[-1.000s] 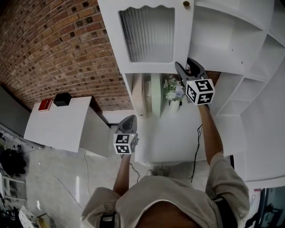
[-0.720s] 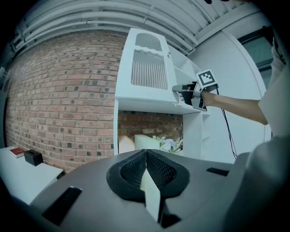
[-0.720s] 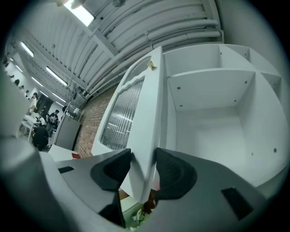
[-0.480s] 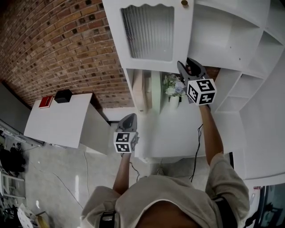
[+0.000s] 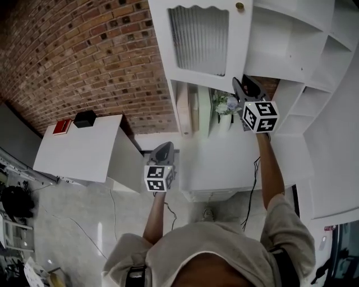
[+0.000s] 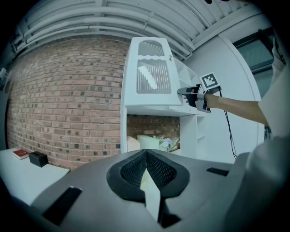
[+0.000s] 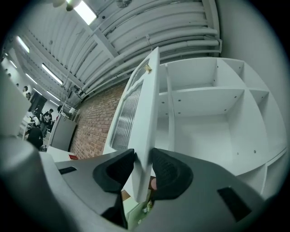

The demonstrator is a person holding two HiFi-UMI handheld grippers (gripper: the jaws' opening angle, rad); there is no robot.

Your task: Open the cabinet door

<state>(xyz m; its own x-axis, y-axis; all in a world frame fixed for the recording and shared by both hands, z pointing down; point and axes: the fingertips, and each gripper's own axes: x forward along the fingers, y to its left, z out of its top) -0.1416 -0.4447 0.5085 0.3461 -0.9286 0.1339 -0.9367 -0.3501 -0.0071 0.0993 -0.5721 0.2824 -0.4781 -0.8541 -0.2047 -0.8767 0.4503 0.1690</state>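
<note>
The white cabinet door [image 5: 199, 42], with a ribbed glass pane and a small brass knob [image 5: 239, 6], stands swung out from the cabinet, and the bare white shelves [image 5: 286, 45] show behind it. My right gripper [image 5: 241, 85] is raised at the door's lower free corner. In the right gripper view the door edge [image 7: 145, 113] runs between the jaws of the right gripper [image 7: 143, 165], which are closing, and both pads touch it. My left gripper [image 5: 161, 150] hangs lower left, away from the cabinet. The left gripper [image 6: 146, 155] is shut and holds nothing.
A vase of flowers [image 5: 224, 106] and pale upright items [image 5: 185, 109] sit in the niche under the door. A white counter [image 5: 78, 151] at left carries a red book [image 5: 61, 127] and a black box [image 5: 85, 119]. The brick wall [image 5: 84, 56] lies behind, and a cable [image 5: 251, 185] hangs below my right arm.
In the head view the cabinet, its door and my right gripper have shifted right. The left gripper stays near the same spot in the picture.
</note>
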